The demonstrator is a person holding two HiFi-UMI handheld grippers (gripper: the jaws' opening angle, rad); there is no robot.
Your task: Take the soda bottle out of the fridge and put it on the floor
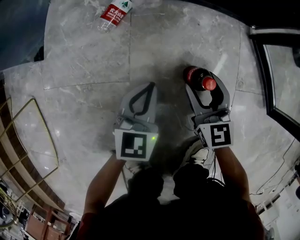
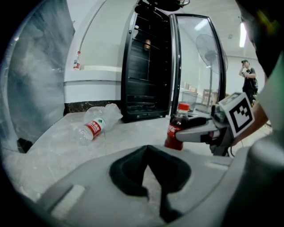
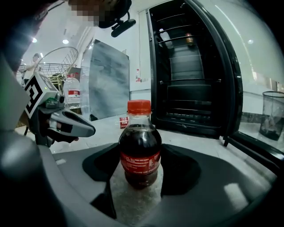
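- Marble floor (image 1: pixel 84 61) carried the soda bottle (image 1: pixel 196 75), upright, at about 1 o'clock from centre in the head view.
- It stood outside the fridge (image 3: pixel 191 66).
- Right gripper (image 1: pixel 206 88) was clamped on the soda bottle. In the right gripper view the black pads (image 3: pixel 182 170) sat against both sides of the body at label height, with the red cap above the jaws.
- The bottle's base looked to rest on the marble; full contact couldn't be confirmed.
- Left gripper (image 1: pixel 150 86) had its jaws together, tips meeting, nothing between them.
- It sat just beside the right gripper, at its 9 o'clock, and clear of the soda bottle.
- Water bottle (image 1: pixel 115 13) lay on its side at 11 o'clock in the head view, well apart from both grippers.
- Fridge door (image 2: pixel 195 66) stood open, its frame at 3 o'clock in the head view.
- One small item sat on an upper shelf, too small to identify.
- Bin (image 3: pixel 271 108) was at 3 o'clock in the right gripper view, beyond the door.
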